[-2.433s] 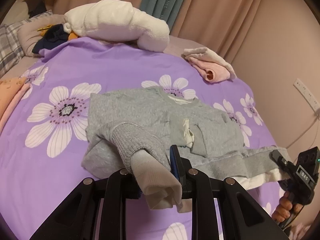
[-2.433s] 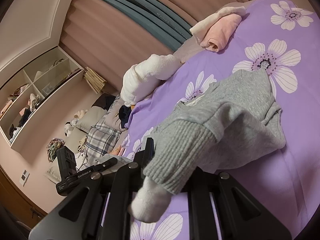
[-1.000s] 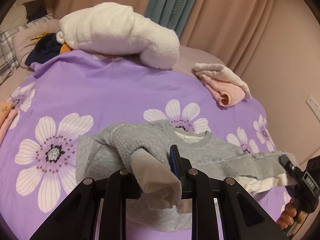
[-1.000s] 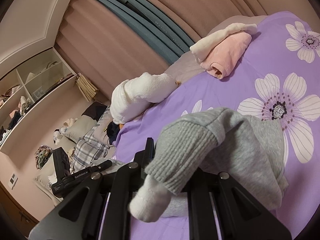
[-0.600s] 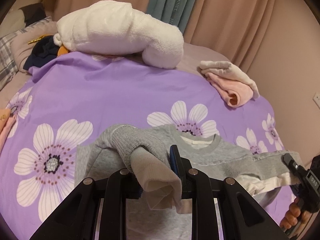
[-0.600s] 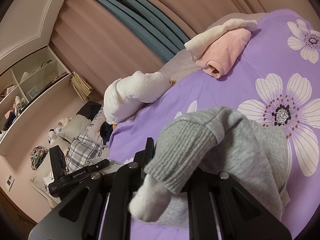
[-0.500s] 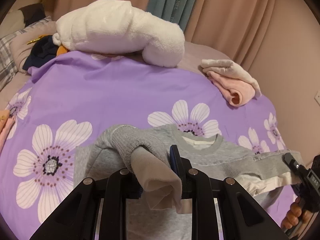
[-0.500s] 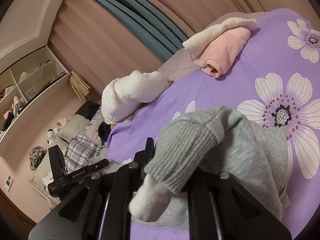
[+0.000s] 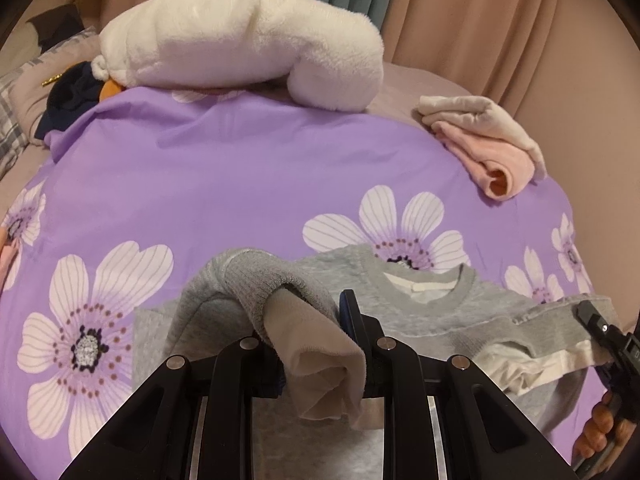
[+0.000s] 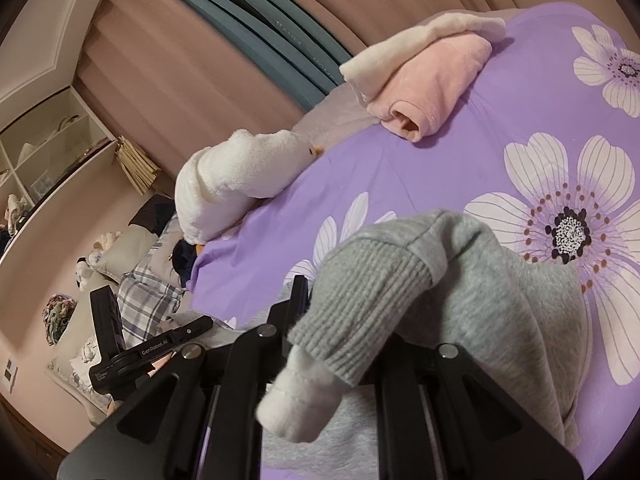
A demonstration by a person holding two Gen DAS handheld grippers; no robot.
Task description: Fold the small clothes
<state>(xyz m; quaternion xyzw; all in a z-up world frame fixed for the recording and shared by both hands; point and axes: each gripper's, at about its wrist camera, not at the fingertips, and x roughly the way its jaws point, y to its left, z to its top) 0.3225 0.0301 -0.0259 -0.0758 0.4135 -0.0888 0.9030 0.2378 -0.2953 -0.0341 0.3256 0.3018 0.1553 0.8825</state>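
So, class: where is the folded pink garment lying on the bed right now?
In the left wrist view the folded pink garment lies at the far right edge of the purple bedspread, right of the white plush toy, under a cream cloth.

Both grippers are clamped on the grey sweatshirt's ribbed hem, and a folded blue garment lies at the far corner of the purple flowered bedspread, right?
Not quite: the folded garment at the bedspread's far corner is pink and cream, not blue, as the left wrist view shows. Both grippers do clamp the grey sweatshirt's hem.

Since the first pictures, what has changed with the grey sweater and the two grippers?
Both grippers carried the grey sweater's bottom hem up toward its neckline, folding it in half; sleeves now covered. Left gripper and right gripper stay shut on the hem. White plush toy and pink clothes unmoved.
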